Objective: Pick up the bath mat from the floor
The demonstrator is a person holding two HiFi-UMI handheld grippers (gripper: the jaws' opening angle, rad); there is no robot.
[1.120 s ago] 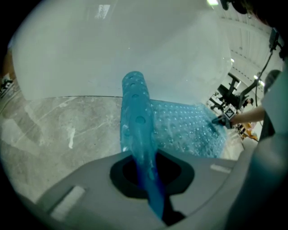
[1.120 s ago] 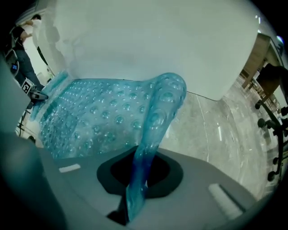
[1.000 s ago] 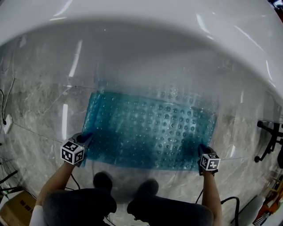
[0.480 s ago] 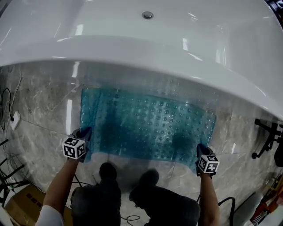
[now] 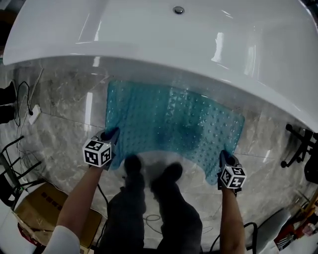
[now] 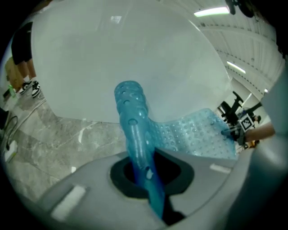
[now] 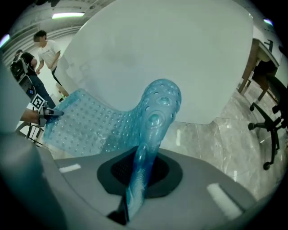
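A translucent blue bath mat [image 5: 174, 124] studded with suction bumps hangs stretched between my two grippers, lifted off the marble floor in front of the white bathtub [image 5: 164, 39]. My left gripper [image 5: 110, 136] is shut on the mat's near left corner; in the left gripper view the mat [image 6: 135, 130] runs pinched between the jaws. The right gripper [image 5: 224, 158] is shut on the near right corner, and the right gripper view shows the mat's edge [image 7: 153, 121] folded up out of the jaws. The mat's near edge sags in the middle above my legs.
The tub's rim curves across the top of the head view with its drain [image 5: 178, 10]. A cardboard box [image 5: 37, 211] and cables [image 5: 22, 106] lie at the left. An office chair base [image 5: 298, 149] stands at the right. A person [image 7: 45, 51] stands far off.
Both grippers have risen with the mat's near corners. The mat has come off the floor and now hangs between them, and more of the tub's inside shows.
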